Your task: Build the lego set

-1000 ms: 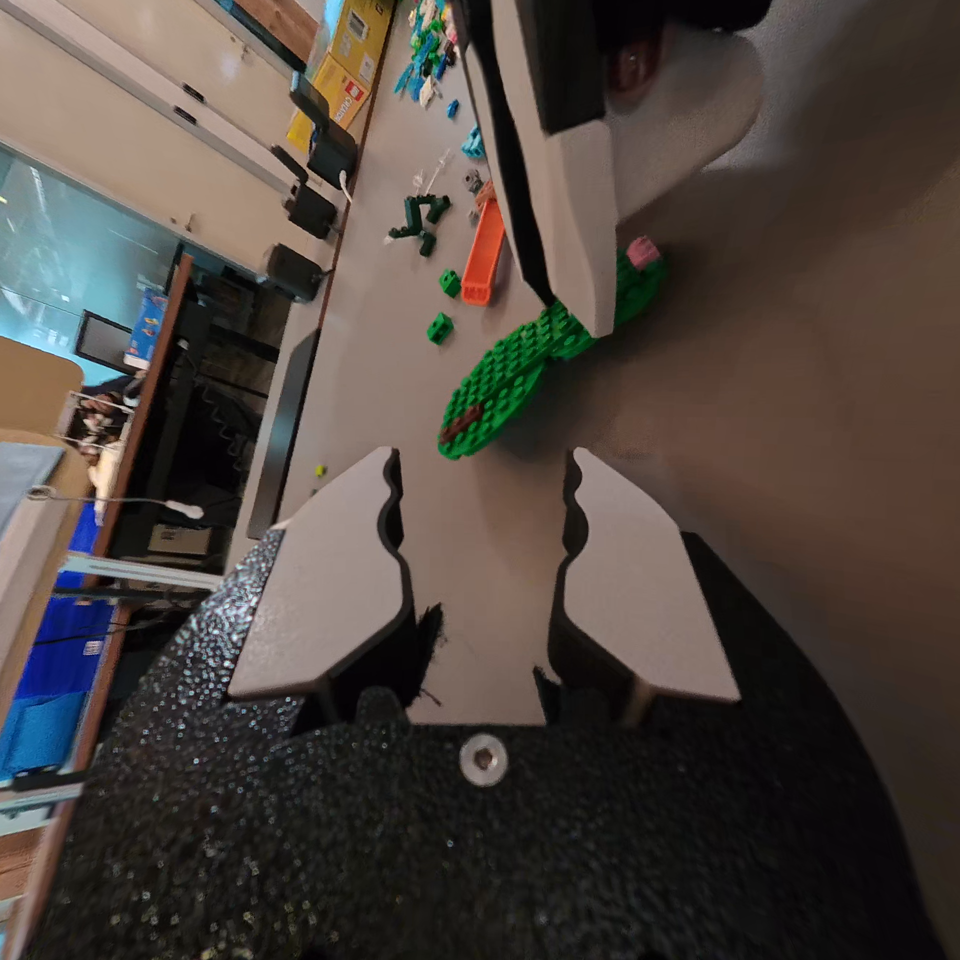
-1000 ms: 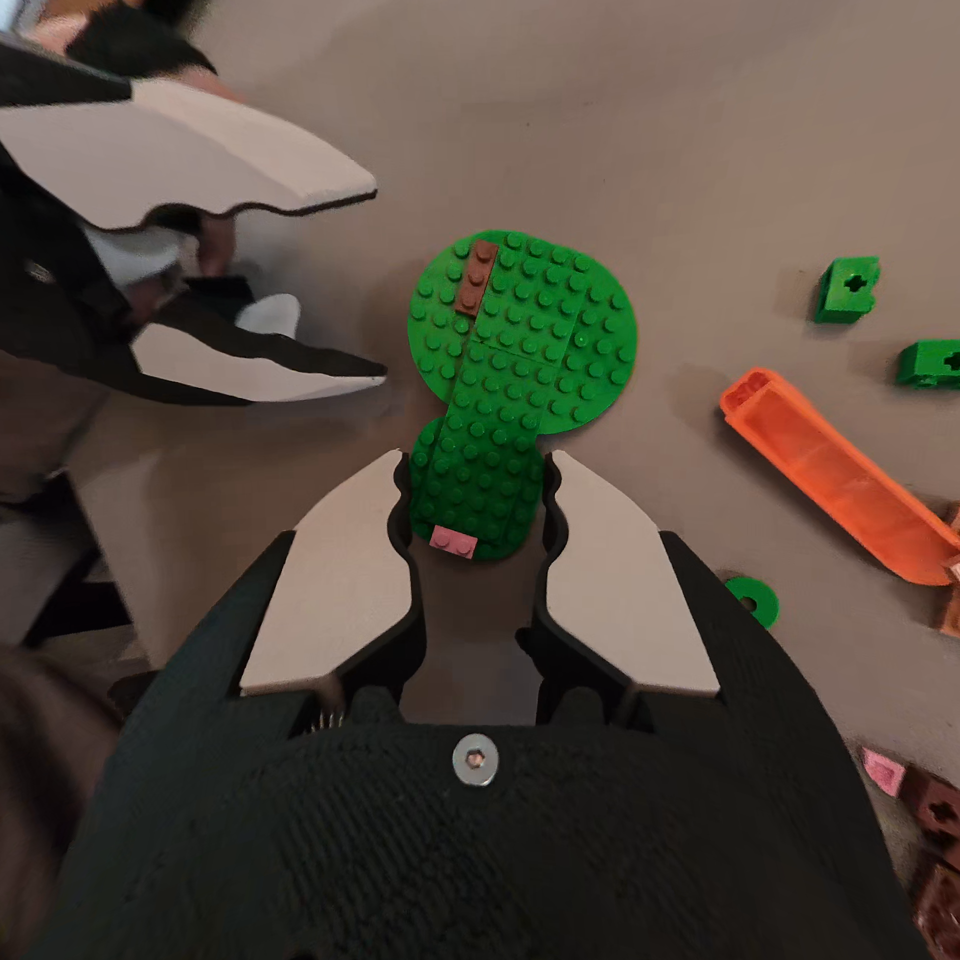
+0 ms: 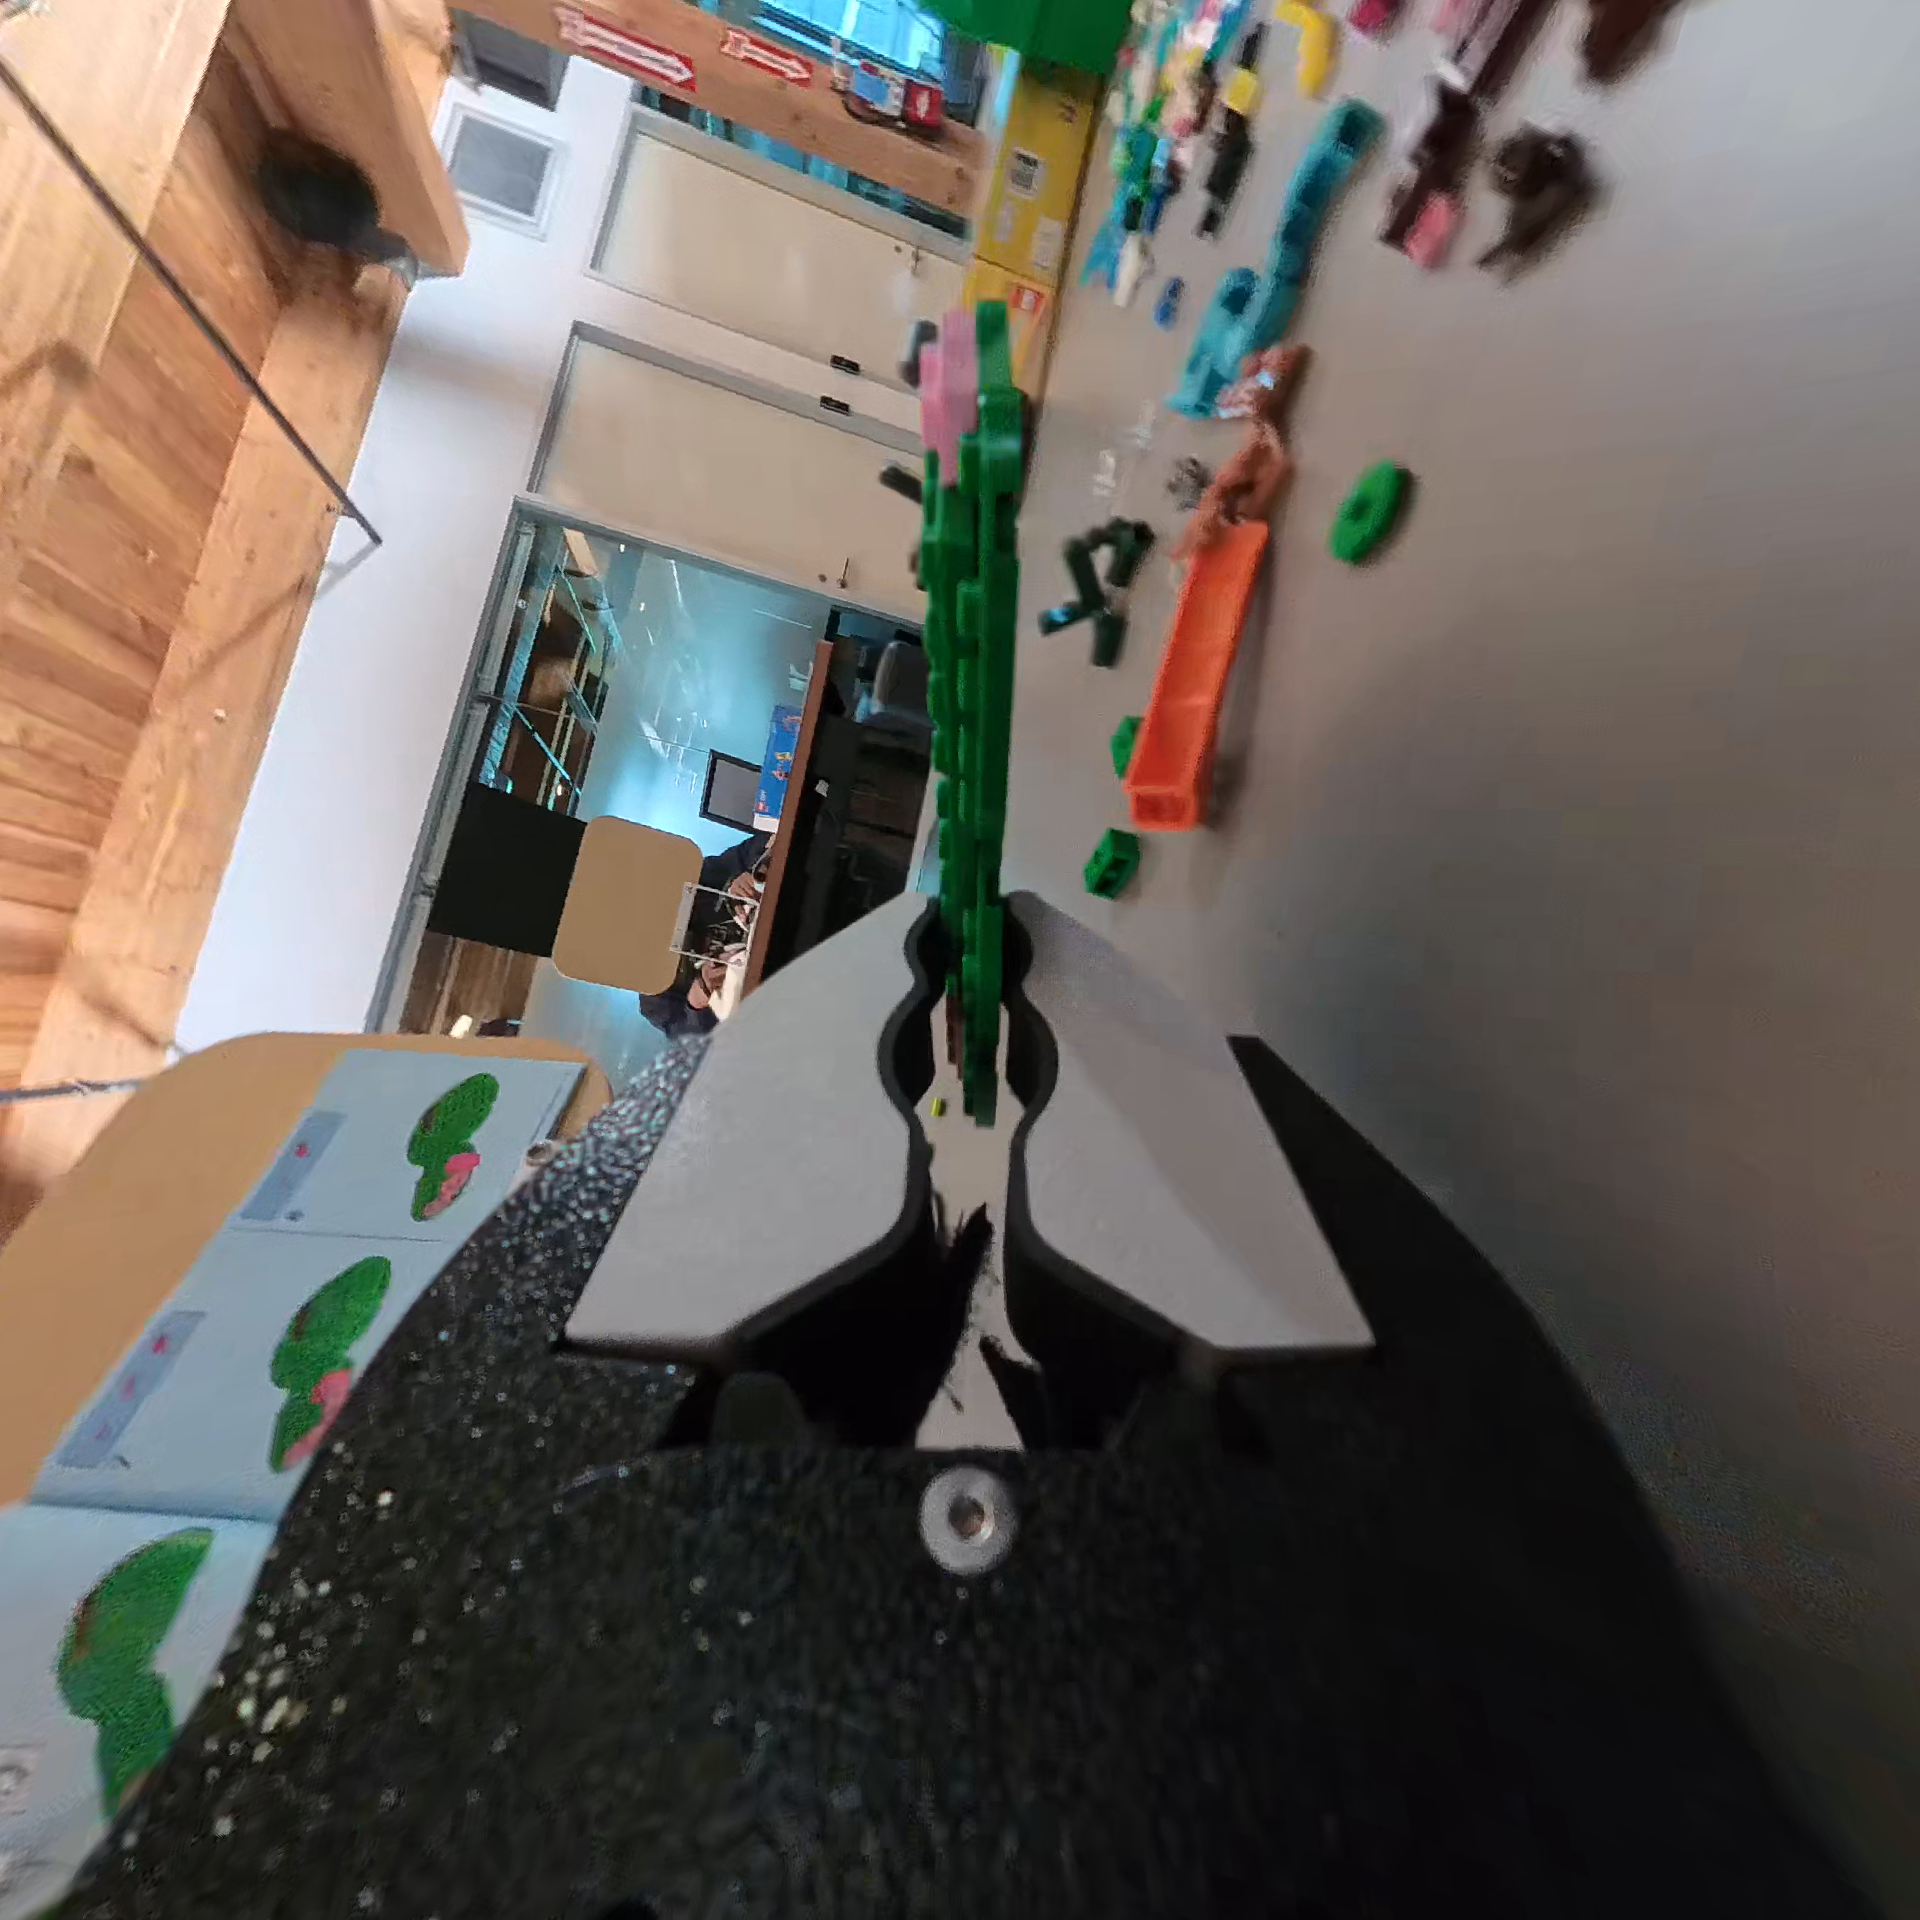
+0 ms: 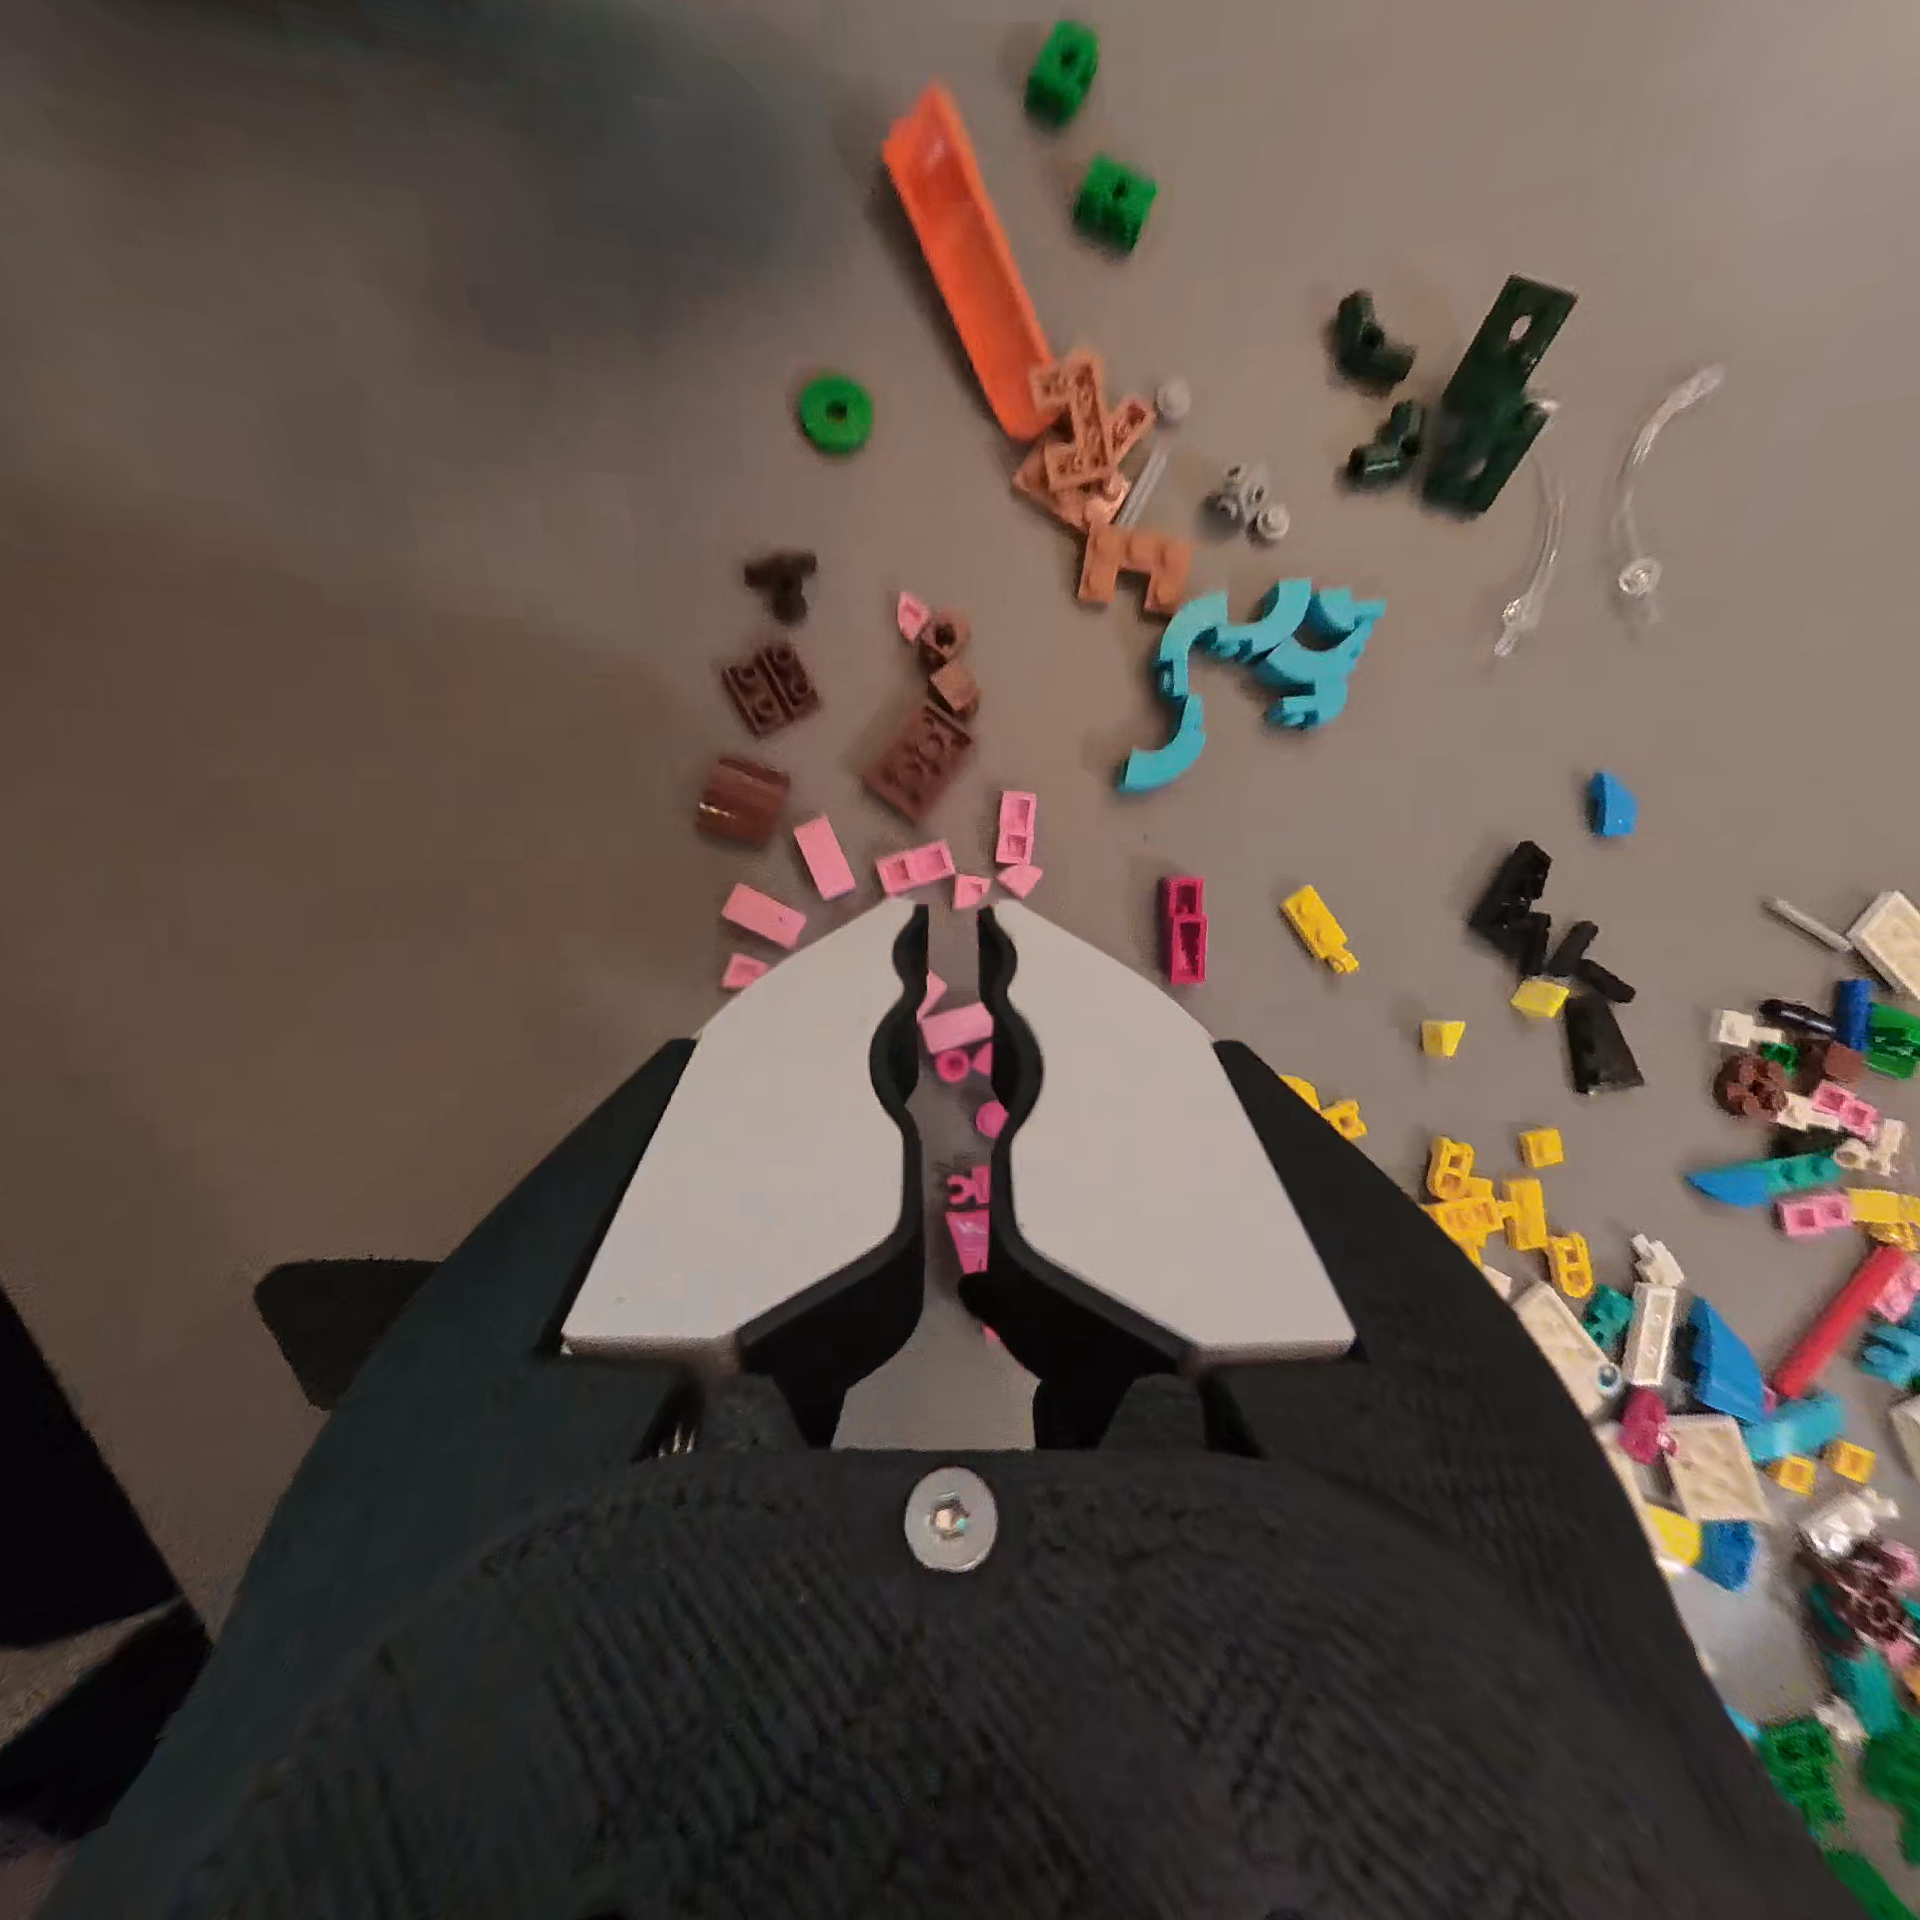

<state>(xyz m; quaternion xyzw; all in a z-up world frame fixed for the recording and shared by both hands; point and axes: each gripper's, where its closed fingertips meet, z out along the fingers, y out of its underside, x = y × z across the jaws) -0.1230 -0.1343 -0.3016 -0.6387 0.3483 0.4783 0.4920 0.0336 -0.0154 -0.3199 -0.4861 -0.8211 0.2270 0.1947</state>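
Note:
My left gripper (image 3: 971, 920) is shut on the green plate assembly (image 3: 971, 675), held edge-on and lifted off the grey table (image 3: 1558, 831). A pink tile (image 3: 948, 390) sits at the plate's far end. My right gripper (image 4: 951, 914) hovers over a cluster of small pink pieces (image 4: 826, 854). Its jaws are almost together with only a narrow slit, and nothing is between the tips. More pink pieces show through the slit below it. The green plate is not in the right wrist view.
An orange brick separator (image 4: 966, 260) lies beyond, with brown pieces (image 4: 920, 758), teal pieces (image 4: 1247, 675), a green round piece (image 4: 834, 412) and a mixed loose pile (image 4: 1766, 1247) at the right. The instruction booklet (image 3: 312, 1247) is at the left gripper's left. Some 20 cm of space lies between my two pairs of fingers. My right tips are about 15 cm from the orange brick separator (image 4: 966, 260), my left tips only 8 cm. Seen from the left wrist view (image 3: 1195, 663) as well.
My left gripper has closed on the green plate and lifted it on edge. My right gripper let go of the plate, closed up and moved right over the pink pieces.

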